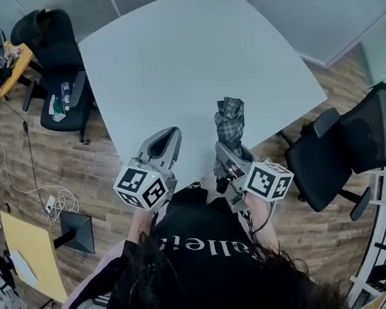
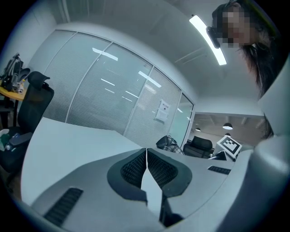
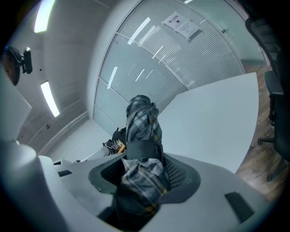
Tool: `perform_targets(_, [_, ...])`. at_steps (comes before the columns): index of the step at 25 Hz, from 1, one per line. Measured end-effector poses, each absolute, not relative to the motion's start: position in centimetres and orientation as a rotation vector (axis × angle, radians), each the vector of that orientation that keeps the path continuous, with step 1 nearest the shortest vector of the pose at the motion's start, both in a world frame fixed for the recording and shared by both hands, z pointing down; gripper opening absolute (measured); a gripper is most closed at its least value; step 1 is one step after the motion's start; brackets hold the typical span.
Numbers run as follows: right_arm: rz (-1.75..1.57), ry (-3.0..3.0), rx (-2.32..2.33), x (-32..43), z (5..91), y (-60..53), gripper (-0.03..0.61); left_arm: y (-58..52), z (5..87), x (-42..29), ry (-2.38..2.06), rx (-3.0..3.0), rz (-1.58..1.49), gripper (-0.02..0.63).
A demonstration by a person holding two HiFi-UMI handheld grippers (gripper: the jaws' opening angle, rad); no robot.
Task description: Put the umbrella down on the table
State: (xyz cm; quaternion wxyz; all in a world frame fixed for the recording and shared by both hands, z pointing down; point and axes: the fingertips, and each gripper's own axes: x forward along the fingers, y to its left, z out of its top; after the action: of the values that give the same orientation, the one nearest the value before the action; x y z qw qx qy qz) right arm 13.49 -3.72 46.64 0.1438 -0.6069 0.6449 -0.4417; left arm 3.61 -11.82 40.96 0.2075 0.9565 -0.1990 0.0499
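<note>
The folded fabric umbrella (image 1: 229,123) was grey plaid with thin orange-yellow lines and a dark strap, and the broad flat desk (image 1: 189,61) was plain pale grey. The grey plastic left tool (image 1: 169,135) and right tool (image 1: 228,155) each bore white cubes with black square markers. The padded swivel chair (image 1: 344,149) was black on a brown wood-plank floor (image 1: 95,167).

Count: 1 folded plaid umbrella (image 1: 229,120), 2 grippers (left gripper (image 1: 170,134), right gripper (image 1: 229,153)), 1 white bench (image 1: 188,67), 2 black office chairs (left chair (image 1: 52,43), right chair (image 1: 363,134)), 1 person (image 1: 203,254), 1 yellow board (image 1: 30,248) on the floor (image 1: 102,168) near left, 1 coiled white cable (image 1: 64,203) just beyond it.
</note>
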Motion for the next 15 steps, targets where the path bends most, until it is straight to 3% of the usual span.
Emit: perform_targets(15, [-1.353,2.105,-1.635,15.6,45.5,-11.7,0.221,-14.4,39.8,2.8,-0.79,2.562,0.091,0.026])
